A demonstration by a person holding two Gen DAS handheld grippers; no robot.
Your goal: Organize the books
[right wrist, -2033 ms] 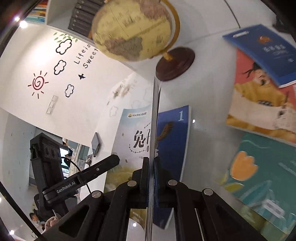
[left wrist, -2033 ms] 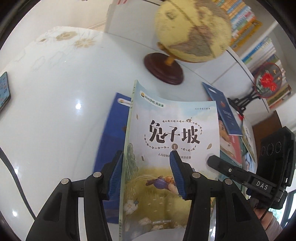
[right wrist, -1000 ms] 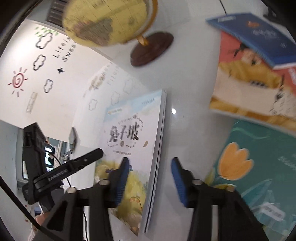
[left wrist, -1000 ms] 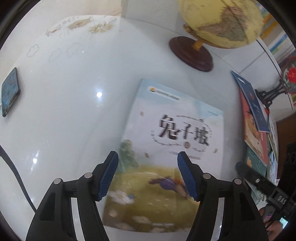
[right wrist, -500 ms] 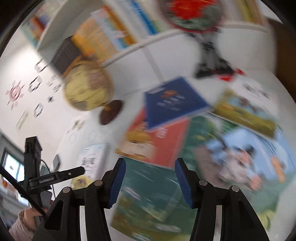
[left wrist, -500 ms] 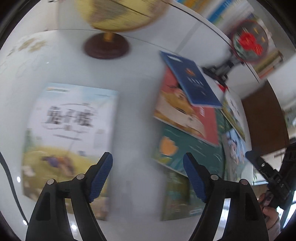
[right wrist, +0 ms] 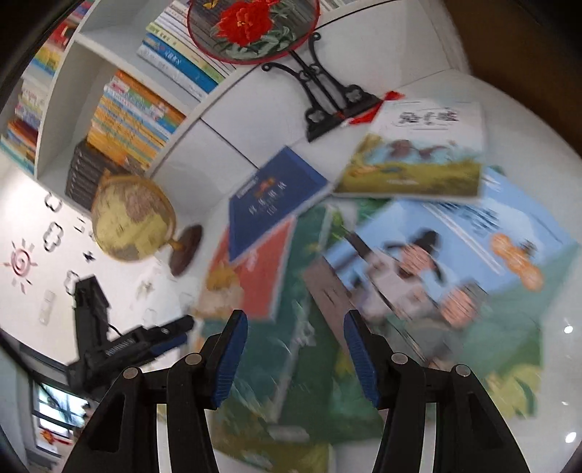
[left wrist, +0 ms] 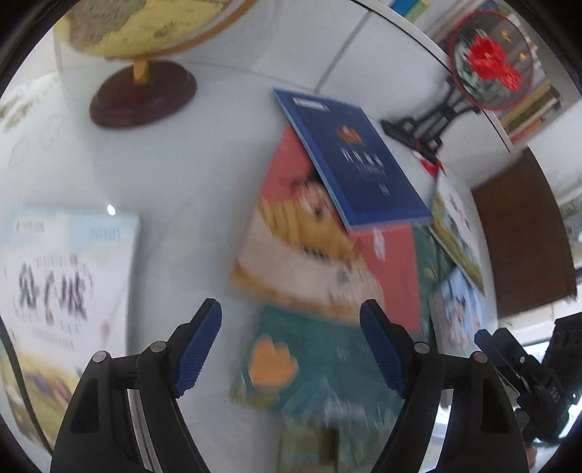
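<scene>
Both grippers are empty at this moment, so the step in hand looks like going for the next book. The left gripper (left wrist: 291, 349) has its jaws wide apart with nothing between the blue pads; they have just been opening. The right gripper (right wrist: 296, 358) also stands released, its jaws have just been opening a little, and no book is between them. The pale book with the black title (left wrist: 69, 276) lies flat near the left edge of the white table (left wrist: 182, 189), apart from the others, and it looks like the start of the tidy pile. The untidy heap is on the right part of the table: a blue book (left wrist: 349, 160) lies on top of a red and yellow book (left wrist: 313, 254), and this one covers partly a green book with an orange flower (left wrist: 302, 367). Further right lie a light blue picture book (right wrist: 454, 254) and a book with a green meadow (right wrist: 414, 160), near the black stand of the round fan (right wrist: 251, 25). The left gripper hovers above the near edge of the green book, the right one above the middle of the heap; neither touches a book. The globe (left wrist: 145, 25) stands at the back of the table, between pile and heap. I judge that the next move calls for taking a top book first, probably the blue one, by an overhanging edge, since the flat lower books give no edge to grip.
</scene>
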